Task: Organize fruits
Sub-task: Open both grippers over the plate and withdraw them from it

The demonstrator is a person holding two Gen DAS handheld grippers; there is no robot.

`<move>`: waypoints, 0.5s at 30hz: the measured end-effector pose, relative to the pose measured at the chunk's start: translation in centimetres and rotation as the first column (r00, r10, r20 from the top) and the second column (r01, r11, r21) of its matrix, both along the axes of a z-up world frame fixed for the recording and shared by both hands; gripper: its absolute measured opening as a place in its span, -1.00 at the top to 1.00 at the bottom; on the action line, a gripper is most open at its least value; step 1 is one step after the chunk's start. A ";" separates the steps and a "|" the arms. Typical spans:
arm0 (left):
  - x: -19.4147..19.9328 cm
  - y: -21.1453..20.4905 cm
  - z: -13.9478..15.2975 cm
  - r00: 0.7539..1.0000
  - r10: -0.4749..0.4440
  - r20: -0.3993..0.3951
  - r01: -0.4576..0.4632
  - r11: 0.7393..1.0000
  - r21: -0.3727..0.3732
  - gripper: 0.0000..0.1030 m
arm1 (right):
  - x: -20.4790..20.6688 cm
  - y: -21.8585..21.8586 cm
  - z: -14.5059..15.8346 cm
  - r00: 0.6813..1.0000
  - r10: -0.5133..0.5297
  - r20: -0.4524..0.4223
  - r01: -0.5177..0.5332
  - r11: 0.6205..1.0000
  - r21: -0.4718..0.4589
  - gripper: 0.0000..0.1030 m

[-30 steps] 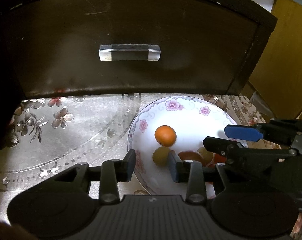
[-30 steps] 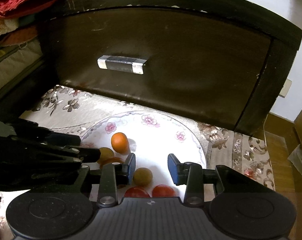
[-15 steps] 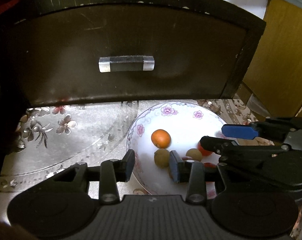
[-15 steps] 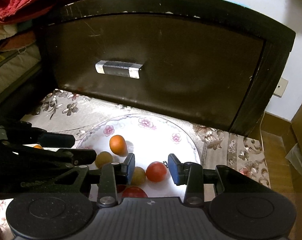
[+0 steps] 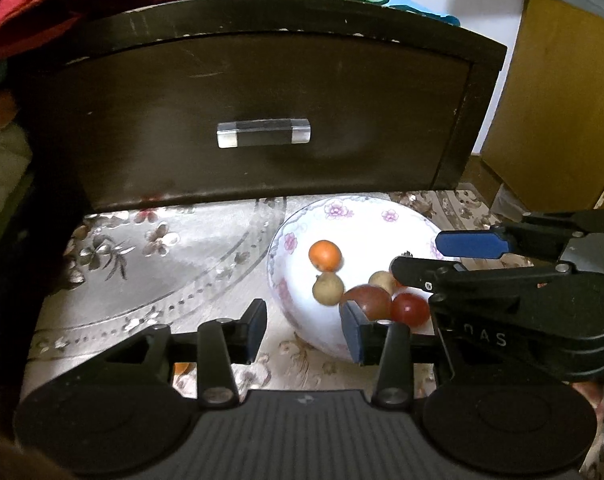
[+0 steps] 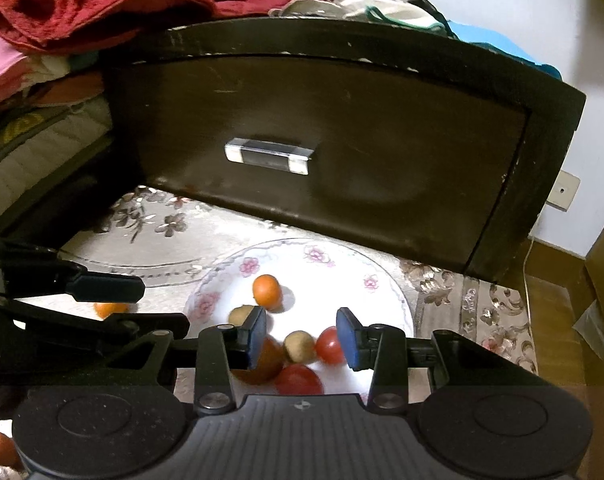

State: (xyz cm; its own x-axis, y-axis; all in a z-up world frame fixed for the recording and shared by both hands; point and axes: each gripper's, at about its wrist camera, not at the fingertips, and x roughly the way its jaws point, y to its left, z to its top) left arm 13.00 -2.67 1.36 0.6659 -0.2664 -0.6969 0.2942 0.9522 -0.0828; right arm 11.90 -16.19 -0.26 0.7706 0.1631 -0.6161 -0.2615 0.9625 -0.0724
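A white flowered plate (image 5: 342, 216) (image 6: 382, 276) lies on a floral cloth. On it are a small orange (image 5: 325, 255) (image 6: 267, 290), two tan fruits (image 5: 328, 289) (image 6: 299, 346), a dark red fruit (image 5: 368, 298) and a red tomato (image 5: 410, 309) (image 6: 330, 346). Another orange (image 6: 109, 309) rests on the cloth left of the plate. My left gripper (image 5: 304, 334) (image 6: 142, 306) hovers at the plate's near left rim, its jaws opening with nothing between them. My right gripper (image 6: 302, 338) (image 5: 430, 258) hangs open above the fruits, holding nothing.
A dark drawer front (image 5: 262, 100) with a metal handle (image 5: 263, 133) stands right behind the plate. Red cloth and other clothes (image 6: 102, 4) are piled on top. A wooden cabinet (image 5: 562, 100) is at the right, and a fruit (image 6: 0, 448) lies at the near left.
Both grippers have drawn back and up from the plate, so more of the drawer top shows. The left jaws have widened a little. The red and tan fruits have shifted on the plate.
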 end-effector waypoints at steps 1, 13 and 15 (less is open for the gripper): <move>-0.4 0.2 0.1 1.000 0.003 0.001 -0.003 1.000 0.002 0.10 | -0.3 0.2 0.1 1.000 0.004 0.002 -0.004 1.000 -0.001 0.33; -5.0 4.4 0.9 0.997 0.075 0.014 -0.075 0.997 0.007 0.08 | -4.1 2.8 0.5 0.997 0.071 0.001 -0.071 0.997 0.000 0.32; -5.7 5.2 0.7 0.996 0.088 0.011 -0.088 0.996 0.010 0.08 | -4.8 3.4 0.5 0.996 0.086 0.000 -0.086 0.996 -0.002 0.32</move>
